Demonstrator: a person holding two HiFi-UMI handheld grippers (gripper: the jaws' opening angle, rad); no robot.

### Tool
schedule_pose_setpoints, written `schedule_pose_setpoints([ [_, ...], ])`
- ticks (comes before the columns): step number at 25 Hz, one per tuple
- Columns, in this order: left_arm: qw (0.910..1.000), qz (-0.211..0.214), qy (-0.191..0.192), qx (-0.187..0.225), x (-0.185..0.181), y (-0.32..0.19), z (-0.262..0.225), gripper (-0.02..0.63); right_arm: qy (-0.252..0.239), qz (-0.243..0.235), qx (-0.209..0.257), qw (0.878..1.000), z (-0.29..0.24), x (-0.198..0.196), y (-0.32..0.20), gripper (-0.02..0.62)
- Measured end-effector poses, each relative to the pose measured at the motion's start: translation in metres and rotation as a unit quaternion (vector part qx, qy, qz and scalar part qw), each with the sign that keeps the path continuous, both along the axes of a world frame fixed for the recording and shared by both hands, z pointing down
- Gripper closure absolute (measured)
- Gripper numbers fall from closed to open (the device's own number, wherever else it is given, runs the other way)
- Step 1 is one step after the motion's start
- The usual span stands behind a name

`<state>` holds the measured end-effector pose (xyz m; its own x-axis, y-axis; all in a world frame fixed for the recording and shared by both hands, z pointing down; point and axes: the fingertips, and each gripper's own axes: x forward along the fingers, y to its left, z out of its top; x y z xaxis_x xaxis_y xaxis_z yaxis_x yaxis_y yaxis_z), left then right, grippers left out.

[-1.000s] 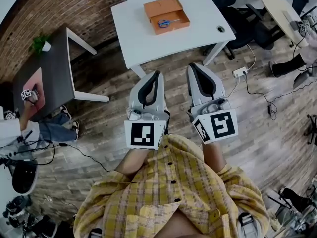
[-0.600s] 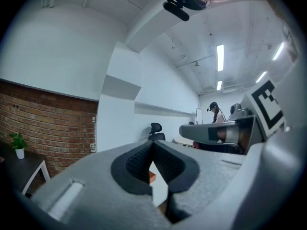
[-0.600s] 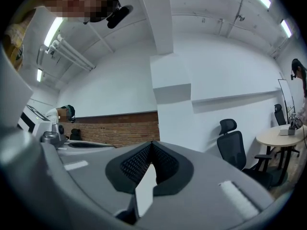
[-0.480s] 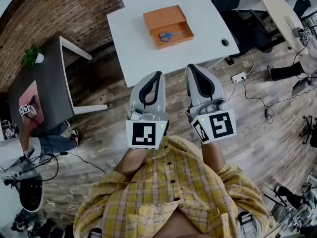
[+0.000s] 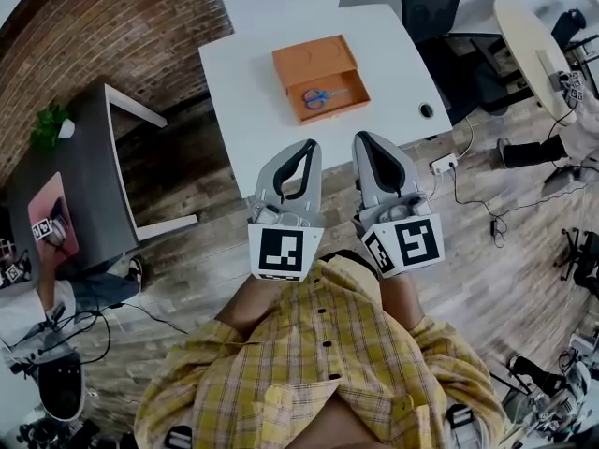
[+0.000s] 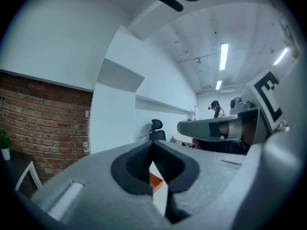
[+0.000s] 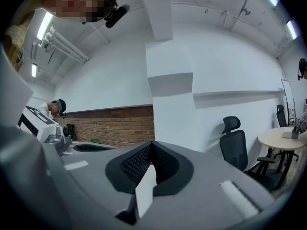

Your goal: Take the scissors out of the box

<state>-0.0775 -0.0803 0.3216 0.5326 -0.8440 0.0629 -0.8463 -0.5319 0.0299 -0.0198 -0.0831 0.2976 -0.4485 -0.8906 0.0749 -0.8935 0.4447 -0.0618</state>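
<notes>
you're holding the left gripper (image 5: 306,146) and right gripper (image 5: 364,139) pressed together and empty at frame centre, while the scissors (image 5: 324,96) are lying crosswise in the box (image 5: 309,61) just above them, handles leftward, about equally near both.

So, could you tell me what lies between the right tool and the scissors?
In the head view, only bare white table and the near wall of the orange box separate the right tool from the scissors.

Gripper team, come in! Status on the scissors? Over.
Left gripper and right gripper shut, empty, apart from the orange box. Blue-handled scissors lying inside. Nothing in between.
</notes>
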Motion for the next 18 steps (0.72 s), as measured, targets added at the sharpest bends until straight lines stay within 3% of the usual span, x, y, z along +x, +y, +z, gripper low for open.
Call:
schedule_pose_setpoints([
  [5, 0.9999, 0.000, 0.001, -0.011, 0.002, -0.023, 0.006, 0.604, 0.004, -0.002, -0.010, 1.000, 0.006, 0.000, -0.023, 0.591],
  [9, 0.9989, 0.002, -0.019, -0.043, 0.001, -0.032, 0.026, 0.604, 0.003, -0.009, -0.020, 1.000, 0.017, -0.002, -0.035, 0.591],
  [18, 0.9977, -0.025, -0.037, -0.051, 0.027, -0.067, 0.044, 0.604, 0.008, -0.037, -0.017, 0.999, 0.029, 0.019, -0.069, 0.591],
])
